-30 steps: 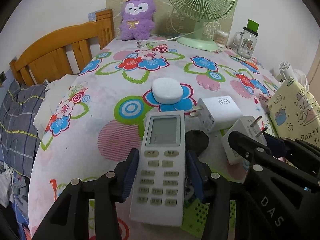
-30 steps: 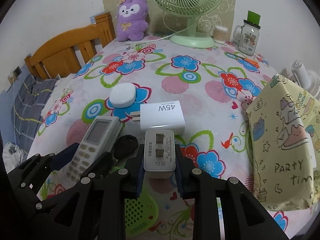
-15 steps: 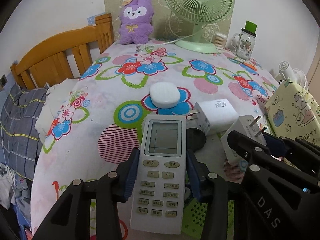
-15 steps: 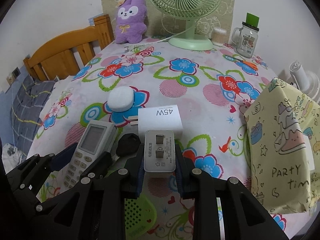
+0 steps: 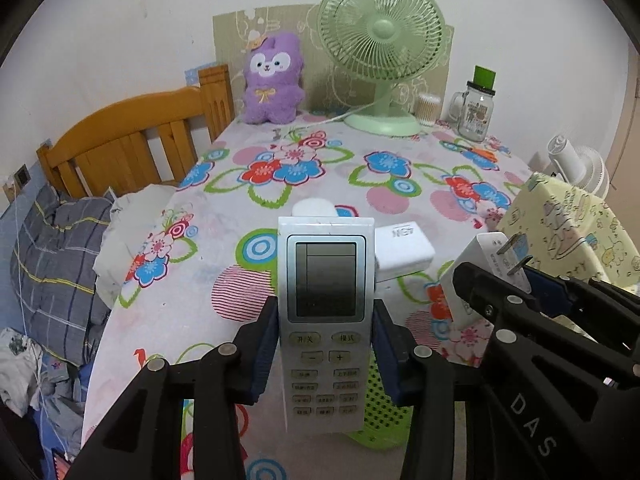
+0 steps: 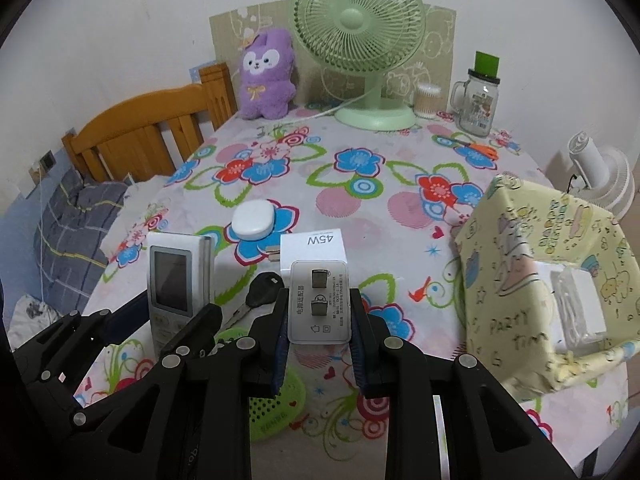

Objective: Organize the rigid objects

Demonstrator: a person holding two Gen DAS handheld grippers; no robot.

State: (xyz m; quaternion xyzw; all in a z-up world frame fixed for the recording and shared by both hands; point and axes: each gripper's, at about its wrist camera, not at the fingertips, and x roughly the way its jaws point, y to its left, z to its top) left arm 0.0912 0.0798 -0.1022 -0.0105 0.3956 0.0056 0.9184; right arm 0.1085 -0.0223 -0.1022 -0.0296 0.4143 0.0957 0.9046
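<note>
My left gripper (image 5: 325, 344) is shut on a white air-conditioner remote (image 5: 325, 320) and holds it raised and tilted above the flowered table (image 5: 208, 256). My right gripper (image 6: 319, 316) is shut on a white plug adapter (image 6: 319, 306), prongs up, held above the table. The remote also shows in the right wrist view (image 6: 176, 280), and the adapter in the left wrist view (image 5: 486, 276). On the table lie a white 45W charger (image 6: 314, 246), a white oval case (image 6: 254, 222) and a black car key (image 6: 262, 294).
A yellow paper-covered box (image 6: 520, 264) with a white item inside stands at the right. A green perforated disc (image 6: 276, 408) lies near the front edge. A green fan (image 6: 360, 48), purple plush (image 6: 266, 76), glass jar (image 6: 478, 100) and cotton swabs (image 6: 428, 100) stand at the back.
Both grippers have lifted their objects off the table and drawn back. The remote now tilts more upright. The key on the table is uncovered in the right wrist view.
</note>
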